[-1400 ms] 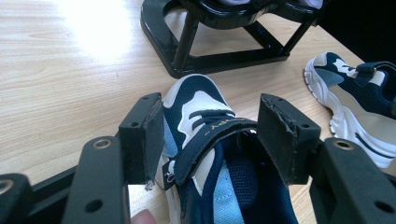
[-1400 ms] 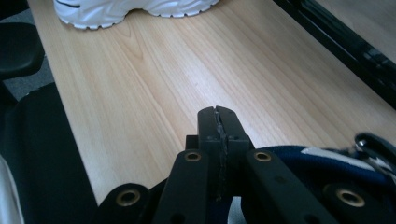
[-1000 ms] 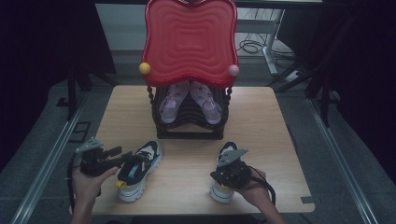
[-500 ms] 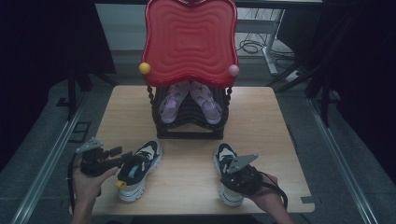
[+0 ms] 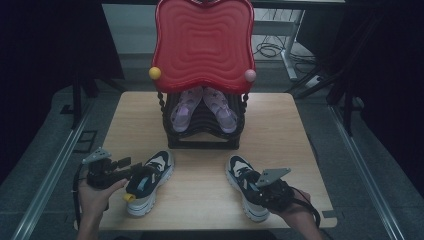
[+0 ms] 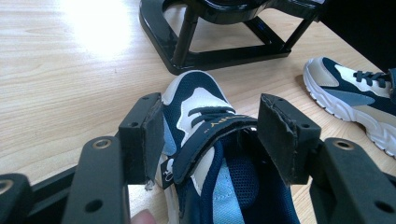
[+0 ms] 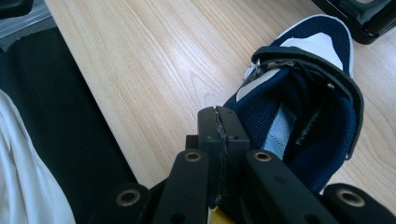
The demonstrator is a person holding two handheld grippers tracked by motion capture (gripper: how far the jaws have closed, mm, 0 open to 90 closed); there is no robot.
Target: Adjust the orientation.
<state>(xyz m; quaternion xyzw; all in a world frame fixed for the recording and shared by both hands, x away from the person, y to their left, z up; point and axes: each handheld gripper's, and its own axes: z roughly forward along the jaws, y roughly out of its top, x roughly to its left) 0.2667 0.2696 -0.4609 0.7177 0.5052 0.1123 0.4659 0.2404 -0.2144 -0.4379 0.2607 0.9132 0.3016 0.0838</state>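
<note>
The left gripper (image 5: 131, 170) was positioned near the front left corner of the table (image 5: 200, 200). Its jaws stood spread apart on either side of the left sneaker (image 5: 147, 181), level with the strap; in the left gripper view the pads (image 6: 152, 137) lay just beside the shoe's sides, and contact could not be confirmed. The left sneaker rested upright near the front edge, toe toward the black shoe rack (image 5: 202, 132) at the table's rear centre.

The right gripper (image 5: 260, 192) was positioned toward the front right corner. In the right gripper view its jaws were clenched together on the collar of the right sneaker (image 7: 299, 107) at the heel. The right sneaker (image 5: 246, 186) sat near the front edge, well apart from the left one, toe pointing toward the rack.

A pair of lilac sandals (image 5: 202, 107) stood on the rack beneath a red tray (image 5: 202, 42).
</note>
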